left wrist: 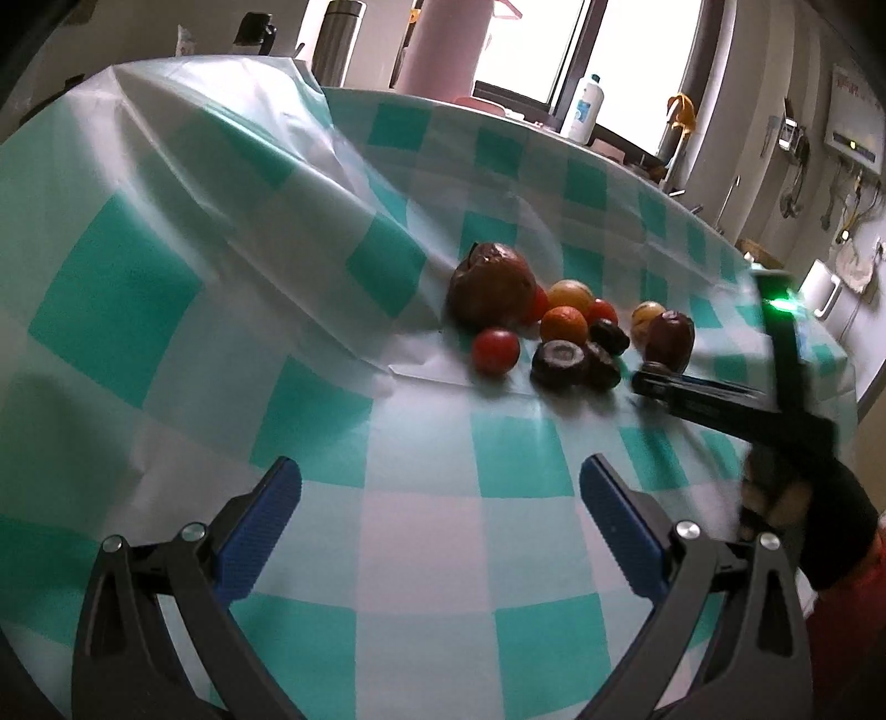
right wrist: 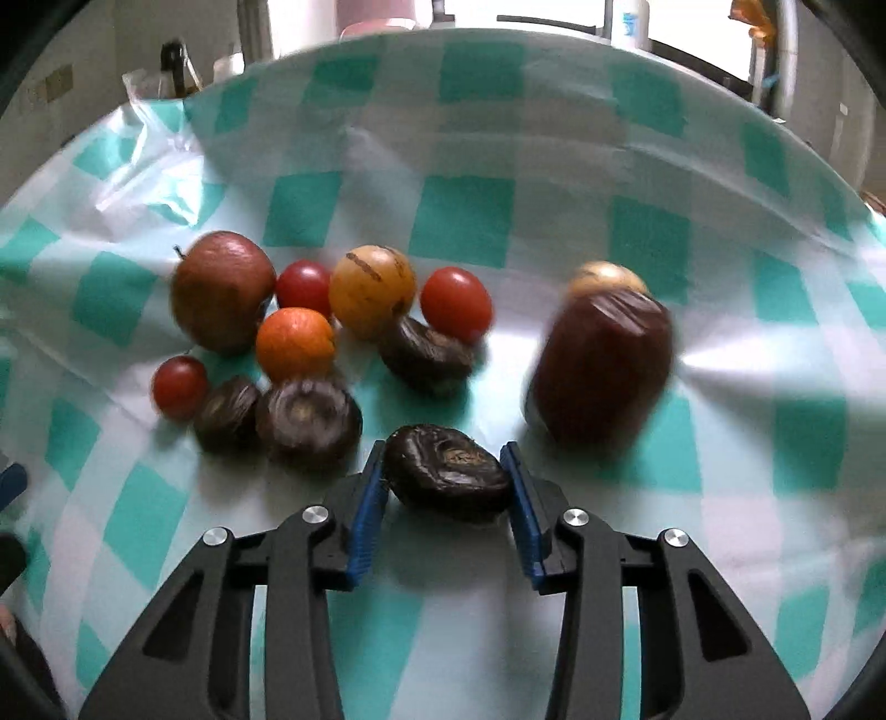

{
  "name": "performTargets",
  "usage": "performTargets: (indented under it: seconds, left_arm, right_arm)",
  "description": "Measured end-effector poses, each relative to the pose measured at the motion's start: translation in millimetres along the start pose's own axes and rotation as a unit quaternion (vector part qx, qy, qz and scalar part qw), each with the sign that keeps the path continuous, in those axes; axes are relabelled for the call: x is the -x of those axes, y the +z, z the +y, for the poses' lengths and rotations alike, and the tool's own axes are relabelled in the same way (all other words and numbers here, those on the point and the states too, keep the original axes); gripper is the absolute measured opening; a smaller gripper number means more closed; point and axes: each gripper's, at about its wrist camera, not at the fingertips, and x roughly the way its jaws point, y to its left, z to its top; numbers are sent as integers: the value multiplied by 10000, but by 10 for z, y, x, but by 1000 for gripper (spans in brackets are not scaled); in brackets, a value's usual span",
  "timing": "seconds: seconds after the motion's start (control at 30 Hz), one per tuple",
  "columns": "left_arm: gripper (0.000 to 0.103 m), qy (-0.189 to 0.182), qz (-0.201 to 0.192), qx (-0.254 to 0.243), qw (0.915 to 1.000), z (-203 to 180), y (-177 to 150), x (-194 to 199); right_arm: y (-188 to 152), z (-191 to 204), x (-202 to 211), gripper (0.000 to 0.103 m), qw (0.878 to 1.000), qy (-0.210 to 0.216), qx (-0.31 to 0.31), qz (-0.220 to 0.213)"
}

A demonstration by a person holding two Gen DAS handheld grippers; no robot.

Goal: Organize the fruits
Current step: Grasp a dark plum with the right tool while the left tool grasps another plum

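Observation:
Fruits lie in a cluster on the green-checked tablecloth [right wrist: 470, 216]. My right gripper [right wrist: 448, 476] is shut on a dark water chestnut [right wrist: 446, 479], its blue pads touching both sides. Ahead left lie a brown apple [right wrist: 221, 291], an orange [right wrist: 295, 343], a yellow fruit [right wrist: 372, 291], three red tomatoes [right wrist: 456, 303] and three more dark chestnuts [right wrist: 308, 423]. To the right stands a large red jujube [right wrist: 601, 368] with a pale round fruit [right wrist: 606, 277] behind. My left gripper [left wrist: 440, 487] is open and empty, well short of the cluster [left wrist: 559, 327]. The right gripper [left wrist: 659, 385] shows there beside the jujube [left wrist: 671, 339].
The tablecloth is rumpled into a raised fold [left wrist: 310, 183] at the back left. Beyond the table's far edge stand a metal flask [left wrist: 339, 39], a pink container [left wrist: 443, 44] and a white bottle [left wrist: 584, 108] by the window.

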Motion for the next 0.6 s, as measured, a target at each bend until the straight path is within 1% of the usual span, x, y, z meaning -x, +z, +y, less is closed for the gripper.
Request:
performTargets:
  seconds: [0.03,0.1,0.17,0.2,0.23,0.3,0.33,0.37,0.4,0.43,0.47,0.53,0.6]
  left_arm:
    - [101,-19,29,-58,10000,-58,-7,-13]
    - [101,-171,237,-177,9994,-226,-3,-96]
    - [100,-122,410,-291,9987,-404,-1,-210]
    - [98,-96,490,-372,9981,-501,9,-277]
    - [92,-62,579,-514,9970,-637,30,-377]
    - [83,172,750,-733,9943,-812,71,-561]
    - [76,239,882,-783,9927,-890,102,-696]
    - [67,228,977,-771,9920,-916,116,-778]
    - [67,276,1020,-781,9913,-955,150,-860]
    - [62,361,971,-846,9910,-997,190,-910]
    - [60,350,1041,-882,9900,-1041,250,-1013]
    - [60,410,1055,-928,9892,-1090,335,-1136]
    - [60,553,1037,-994,9881,-1126,446,-1287]
  right_arm:
    - [-95,-37,107,41,9999,21,-96,-98]
    - [-266,-111,271,41,9994,81,-273,-212]
    - [-413,-160,398,41,9984,232,-430,-275]
    - [-475,-195,487,41,9979,307,-475,-323]
    - [-527,-208,551,41,9975,341,-504,-359]
    - [-625,-265,635,41,9967,411,-568,-401]
    - [-639,-276,644,41,9963,452,-614,-404]
    - [-659,-311,657,41,9954,523,-693,-412]
    - [-673,-328,664,41,9949,563,-734,-413]
    - [-654,-346,654,41,9942,616,-775,-412]
    - [-665,-372,659,41,9933,685,-833,-421]
    - [-677,-399,686,41,9923,743,-884,-439]
    - [-686,-412,694,41,9916,805,-911,-451]
